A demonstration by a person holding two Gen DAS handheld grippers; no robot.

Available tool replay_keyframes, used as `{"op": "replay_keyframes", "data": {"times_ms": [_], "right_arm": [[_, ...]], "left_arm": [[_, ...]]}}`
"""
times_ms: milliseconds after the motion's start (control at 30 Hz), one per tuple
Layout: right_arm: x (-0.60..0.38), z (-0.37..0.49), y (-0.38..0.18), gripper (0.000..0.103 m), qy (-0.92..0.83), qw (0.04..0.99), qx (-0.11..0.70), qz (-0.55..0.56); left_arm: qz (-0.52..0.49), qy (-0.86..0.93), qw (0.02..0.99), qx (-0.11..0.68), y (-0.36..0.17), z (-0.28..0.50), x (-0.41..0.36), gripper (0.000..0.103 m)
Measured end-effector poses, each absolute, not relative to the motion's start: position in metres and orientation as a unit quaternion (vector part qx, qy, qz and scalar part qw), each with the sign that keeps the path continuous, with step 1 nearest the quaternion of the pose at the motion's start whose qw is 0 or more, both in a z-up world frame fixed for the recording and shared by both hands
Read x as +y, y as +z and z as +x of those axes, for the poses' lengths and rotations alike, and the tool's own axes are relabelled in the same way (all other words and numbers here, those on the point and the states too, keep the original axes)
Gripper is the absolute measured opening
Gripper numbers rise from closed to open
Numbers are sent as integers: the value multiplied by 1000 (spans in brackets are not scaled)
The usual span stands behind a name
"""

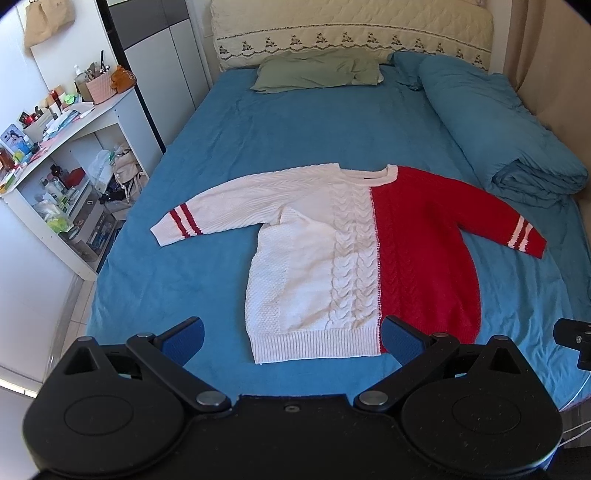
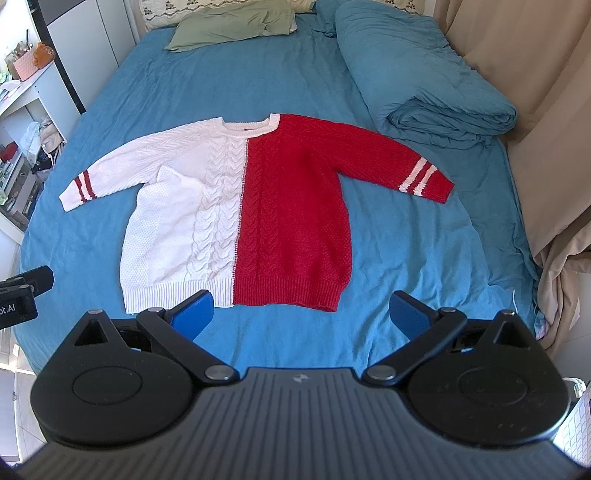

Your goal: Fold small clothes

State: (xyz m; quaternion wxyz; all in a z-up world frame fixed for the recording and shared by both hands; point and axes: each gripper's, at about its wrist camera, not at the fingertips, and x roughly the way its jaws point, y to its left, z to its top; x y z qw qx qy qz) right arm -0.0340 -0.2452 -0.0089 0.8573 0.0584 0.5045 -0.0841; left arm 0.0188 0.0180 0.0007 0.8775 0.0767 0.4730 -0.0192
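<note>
While the sweater (image 1: 362,258) lies flat, sleeves outstretched, on the bed (image 1: 229,147), folding looks unstarted. From left: the left gripper (image 1: 291,338) hovers spread near the white hem; the right gripper (image 2: 302,314) hovers spread near the red hem. Next probably calls for pinching a sleeve or hem.

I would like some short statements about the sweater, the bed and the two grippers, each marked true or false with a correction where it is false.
1. The sweater lies spread flat on the blue bed sheet. True.
2. Both sleeves are already folded over the body. False: the white sleeve and the red sleeve stretch outward.
3. The left gripper is open and holds nothing. True.
4. The right gripper is shut on the hem. False: it is open, holding nothing.
5. The green pillow lies on the sweater. False: it lies apart, near the headboard.
</note>
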Motion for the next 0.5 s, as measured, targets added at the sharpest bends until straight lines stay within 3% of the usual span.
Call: {"op": "replay_keyframes", "data": {"times_ms": [500], "right_arm": [[-283, -16, -1, 103, -107, 866, 477, 106]], "left_arm": [[91, -74, 882, 457, 2, 69, -15, 103]]}}
